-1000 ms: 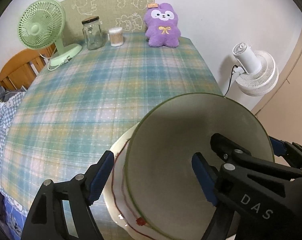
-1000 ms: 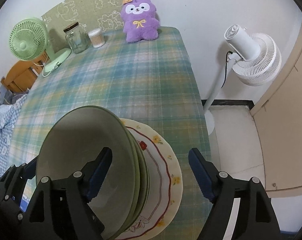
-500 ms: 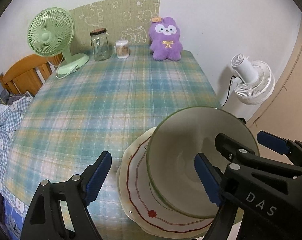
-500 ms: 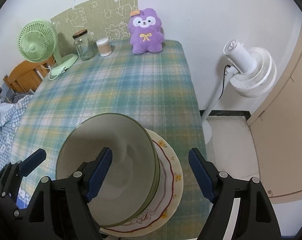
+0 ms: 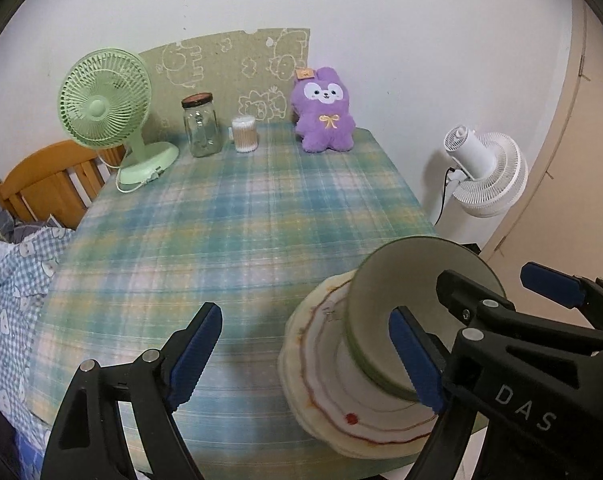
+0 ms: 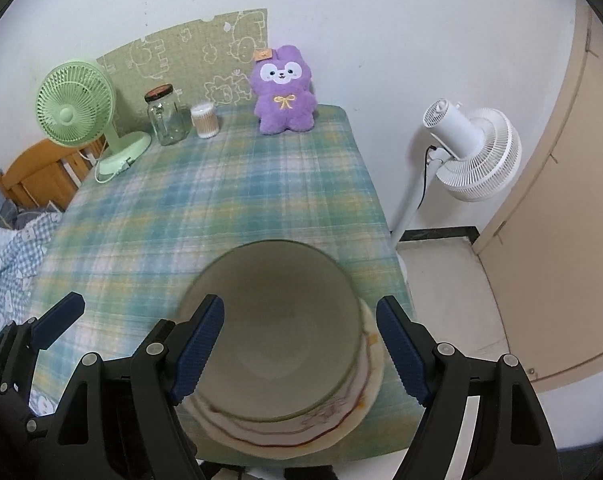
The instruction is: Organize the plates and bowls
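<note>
We held both tongs wide, gripping nothing: left gripper (image 5: 307,356), jaws just widened, and right gripper (image 6: 301,350). Green-rimmed bowl (image 6: 275,330) sat nested on plates (image 6: 353,412) at near edge of plaid table (image 6: 221,208). Likely stacking done, so we kept clear.

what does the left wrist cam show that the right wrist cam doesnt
Only the left wrist view shows the red mark on the plate rim and the bowl from its side, past the left gripper, whose open jaws have just been opening. Only the right wrist view looks into the bowl between the open right gripper's fingers, and shows the white fan's pole and the floor. Both show the bowl stacked on the plate, the plaid tablecloth, green fan and purple plush.
</note>
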